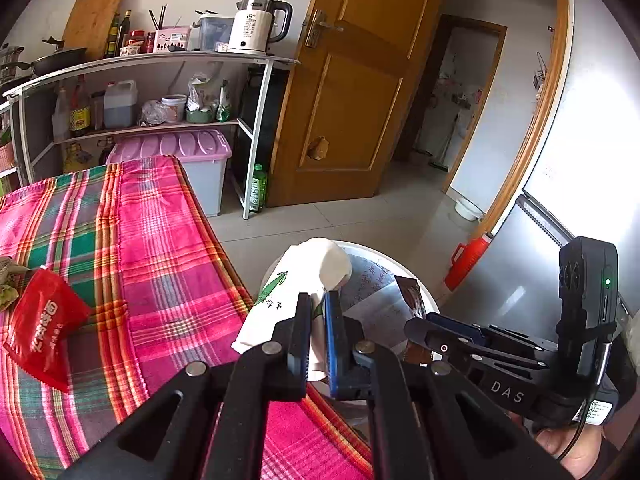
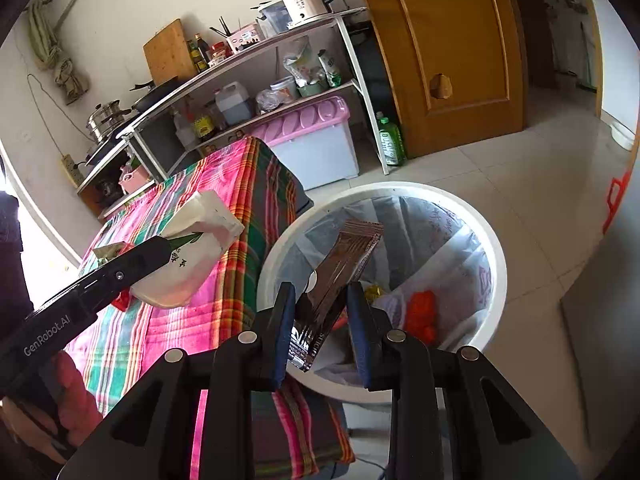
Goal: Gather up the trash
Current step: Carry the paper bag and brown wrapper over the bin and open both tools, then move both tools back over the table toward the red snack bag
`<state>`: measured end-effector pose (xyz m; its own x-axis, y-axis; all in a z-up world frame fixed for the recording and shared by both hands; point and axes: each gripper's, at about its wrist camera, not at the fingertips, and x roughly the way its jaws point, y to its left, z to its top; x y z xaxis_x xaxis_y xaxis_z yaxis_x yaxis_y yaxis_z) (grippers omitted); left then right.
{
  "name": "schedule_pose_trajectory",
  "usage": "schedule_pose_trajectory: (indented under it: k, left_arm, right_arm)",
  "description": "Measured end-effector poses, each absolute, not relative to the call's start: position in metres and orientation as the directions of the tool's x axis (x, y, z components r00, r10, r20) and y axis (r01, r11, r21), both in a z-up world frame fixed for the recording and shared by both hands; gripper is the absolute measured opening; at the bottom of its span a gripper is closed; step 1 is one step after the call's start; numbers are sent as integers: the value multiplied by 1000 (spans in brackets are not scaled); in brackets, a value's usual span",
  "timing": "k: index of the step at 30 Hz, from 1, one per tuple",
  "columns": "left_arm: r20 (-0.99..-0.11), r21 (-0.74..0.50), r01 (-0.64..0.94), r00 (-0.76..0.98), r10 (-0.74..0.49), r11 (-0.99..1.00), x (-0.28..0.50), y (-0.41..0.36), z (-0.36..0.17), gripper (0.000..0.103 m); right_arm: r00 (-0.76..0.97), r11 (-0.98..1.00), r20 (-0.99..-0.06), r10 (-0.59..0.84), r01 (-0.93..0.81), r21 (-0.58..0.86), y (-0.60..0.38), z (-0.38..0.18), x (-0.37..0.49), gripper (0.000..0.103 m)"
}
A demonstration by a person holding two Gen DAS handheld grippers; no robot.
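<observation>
Plaid cloth in pink, green and orange covers my table [image 1: 152, 240], and near its left edge in the left wrist view I see a red snack wrapper [image 1: 44, 320] lying flat, with a scrap of crumpled greenish paper [image 1: 8, 284] just beside it at the picture's border. Moving right, my left hand-held gripper [image 1: 318, 304] is clenched on a white paper bag with green print [image 1: 288, 292]; the black and blue fingers [image 1: 334, 320] pinch it close together, and the bag sticks out past the table's right edge, over the near rim of the white trash bin [image 1: 360, 246]. In the right wrist view the same white bag [image 2: 192, 252] hangs above the cloth, close to the table edge that faces the bin. The bin [image 2: 496, 264] stands on the tiled floor right against the table's side; it is lined with a translucent bag, and orange and yellow scraps lie at the bottom. My right hand-held gripper [image 2: 320, 296] grasps a brown foil wrapper [image 2: 344, 264], the pads partly apart with the wrapper standing tilted between them, its upper end over the bin's opening. From the left wrist view that right hand-held gripper [image 1: 424, 320] reaches in from the right, with the brown wrapper [image 1: 410, 292] poking up above the bin. Further right stands a wooden door [image 1: 352, 80] and a red flask [image 1: 468, 260] on the floor.
</observation>
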<state>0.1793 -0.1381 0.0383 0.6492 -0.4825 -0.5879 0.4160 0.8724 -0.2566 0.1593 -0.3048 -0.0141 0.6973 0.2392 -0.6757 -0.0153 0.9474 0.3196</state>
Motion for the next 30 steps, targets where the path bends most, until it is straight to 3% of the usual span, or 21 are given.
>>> schedule_pose_trajectory:
  k: [19,25,30]
  left_arm:
    - [-647,-321,477,520,-558,818,209,-191,4,8]
    - [-644,-342,466,516,-565,816,208,-188,3,8]
    - [-632,-339,456,538,-558,823,204,-179,9,8]
  right_arm:
    - [652,937,-729,209,81,341,-337,-41,173,29]
    - [657,937,-727,200,90,339,-339,-41,171,37]
    - [668,939,-716,202,77,336,-334,-35,167,38]
